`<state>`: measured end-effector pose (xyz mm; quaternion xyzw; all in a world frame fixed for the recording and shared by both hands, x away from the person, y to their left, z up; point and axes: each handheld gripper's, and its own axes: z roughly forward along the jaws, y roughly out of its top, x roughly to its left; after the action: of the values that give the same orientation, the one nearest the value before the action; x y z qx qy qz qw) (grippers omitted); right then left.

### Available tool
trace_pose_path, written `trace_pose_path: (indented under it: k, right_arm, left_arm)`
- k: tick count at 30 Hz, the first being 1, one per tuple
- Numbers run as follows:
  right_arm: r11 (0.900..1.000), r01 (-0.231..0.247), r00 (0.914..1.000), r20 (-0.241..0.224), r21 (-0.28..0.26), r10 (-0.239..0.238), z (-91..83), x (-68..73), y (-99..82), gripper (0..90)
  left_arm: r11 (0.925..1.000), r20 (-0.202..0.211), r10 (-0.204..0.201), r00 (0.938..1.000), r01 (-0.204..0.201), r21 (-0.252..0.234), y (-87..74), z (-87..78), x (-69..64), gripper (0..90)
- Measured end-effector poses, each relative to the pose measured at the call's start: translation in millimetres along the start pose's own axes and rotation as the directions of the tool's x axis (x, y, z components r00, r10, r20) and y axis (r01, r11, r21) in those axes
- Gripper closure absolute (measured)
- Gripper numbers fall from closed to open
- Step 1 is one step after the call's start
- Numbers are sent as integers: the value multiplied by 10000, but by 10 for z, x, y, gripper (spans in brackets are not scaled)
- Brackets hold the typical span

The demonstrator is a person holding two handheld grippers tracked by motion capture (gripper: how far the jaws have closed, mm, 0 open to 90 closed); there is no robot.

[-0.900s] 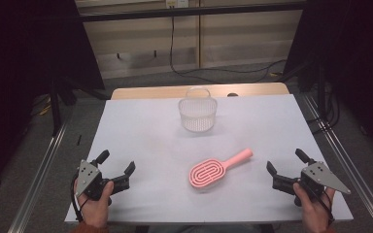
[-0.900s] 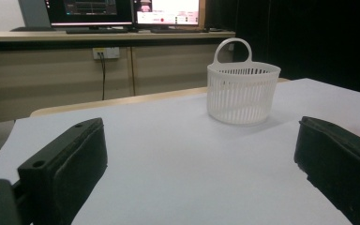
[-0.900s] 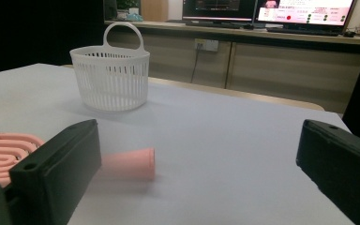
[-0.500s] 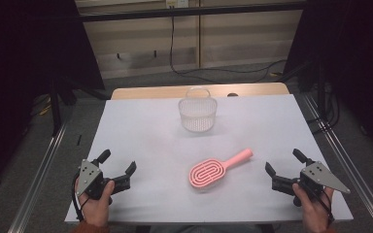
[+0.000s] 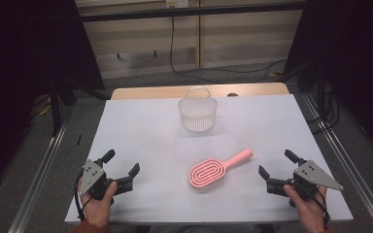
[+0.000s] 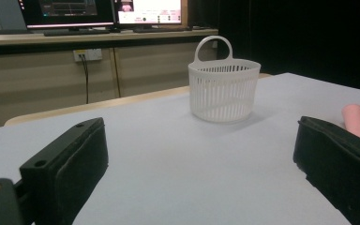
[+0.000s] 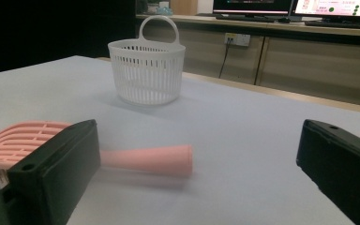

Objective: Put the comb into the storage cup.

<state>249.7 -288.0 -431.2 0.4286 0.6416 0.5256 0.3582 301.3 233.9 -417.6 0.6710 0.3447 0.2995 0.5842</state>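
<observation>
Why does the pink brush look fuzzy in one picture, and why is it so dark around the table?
In the right gripper view the brush lies very close to the camera, so its handle blurs, while the basket farther off looks sharp. In the high view light falls on the white table, and the room at both sides stays unlit and black.

Right tongs (image 7: 194, 187): two black jaws rise from the bottom corners, set wide apart, nothing between them. Pink hairbrush (image 7: 122, 152) lies flat on the pale worktop (image 7: 243, 136), near; slotted head at far left, partly behind the left jaw, round handle pointing right. White slatted basket (image 7: 146, 70) with loop handle stands upright farther back, left of centre, well apart from the brush. Beyond the worktop: wooden counter (image 7: 309, 51), monitors (image 7: 337, 7), wall socket (image 7: 237, 39) with cable.
</observation>
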Motion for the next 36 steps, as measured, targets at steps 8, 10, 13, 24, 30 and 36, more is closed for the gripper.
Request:
trace_pose_path:
  k: [8,10,13,24,30,36]
  right_arm:
    - [9998,183,9996,-206,52,-182,104,53,44,0]
    - [9998,56,9999,-141,174,-54,158,83,50,23]
    - [9996,-47,9995,-305,277,55,185,101,51,17]
    - [9997,144,9971,-746,206,-128,321,141,121,17]
    - [9995,313,9953,-920,38,-308,445,214,174,28]
    - [9991,411,9936,-1061,88,-399,557,247,194,49]
  left_arm:
    - [10000,120,48,9999,-47,-62,6,7,-10,34]
    - [10000,127,49,9999,-48,-31,5,9,-10,34]
    - [10000,152,62,9999,-62,3,2,15,-11,34]
    - [9996,318,279,9991,-278,-35,-3,26,-19,32]
    - [9997,188,226,9996,-227,76,-10,24,-12,32]
    - [9996,244,288,9993,-290,74,-2,16,-32,32]
